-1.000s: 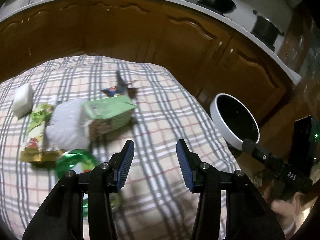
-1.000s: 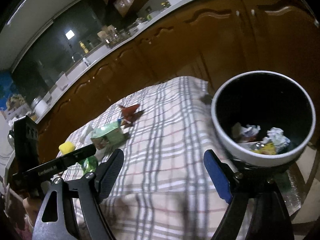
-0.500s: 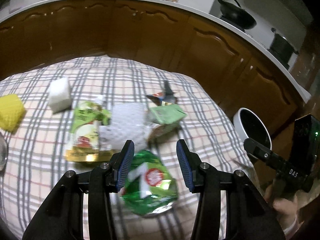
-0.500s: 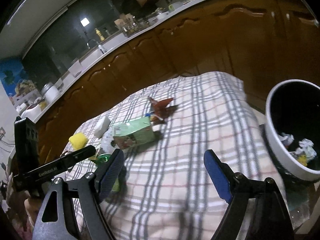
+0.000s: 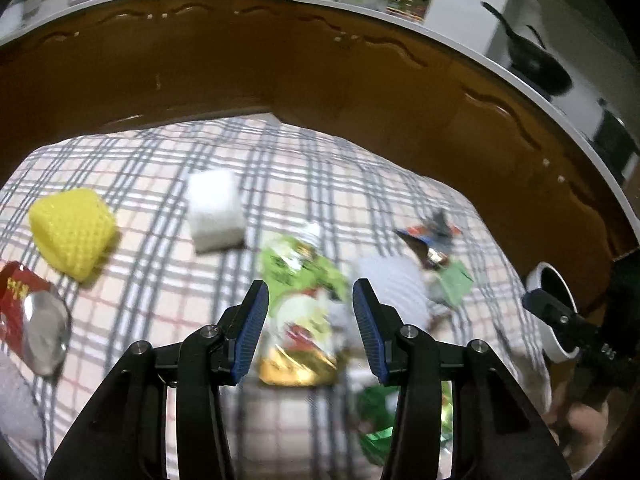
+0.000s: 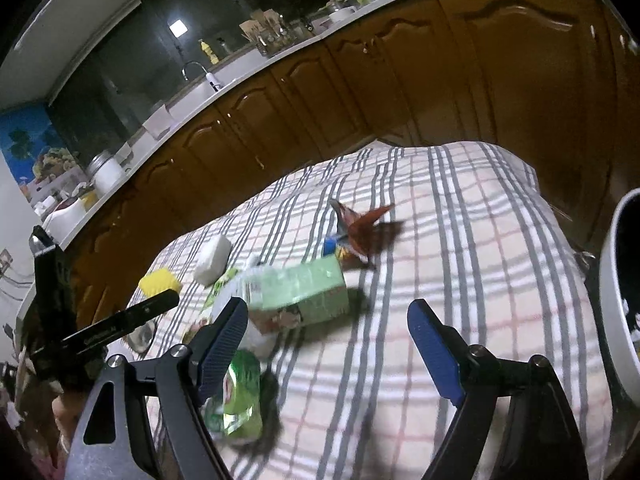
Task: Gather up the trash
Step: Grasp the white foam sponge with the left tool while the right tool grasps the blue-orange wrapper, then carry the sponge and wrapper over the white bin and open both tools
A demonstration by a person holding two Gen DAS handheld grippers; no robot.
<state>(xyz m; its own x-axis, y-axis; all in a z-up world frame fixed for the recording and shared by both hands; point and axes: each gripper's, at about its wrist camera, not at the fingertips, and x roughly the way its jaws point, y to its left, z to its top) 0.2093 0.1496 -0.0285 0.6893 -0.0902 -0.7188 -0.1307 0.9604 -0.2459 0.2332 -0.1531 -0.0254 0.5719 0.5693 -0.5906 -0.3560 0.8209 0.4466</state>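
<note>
Here, empty left tongs (image 5: pixel 308 326), jaws opening, hovered above the light, crinkly green pouch (image 5: pixel 300 300), best pinched mid-body.

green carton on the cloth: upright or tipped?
Tipped. The green carton lies on its long side on the plaid cloth.
</note>
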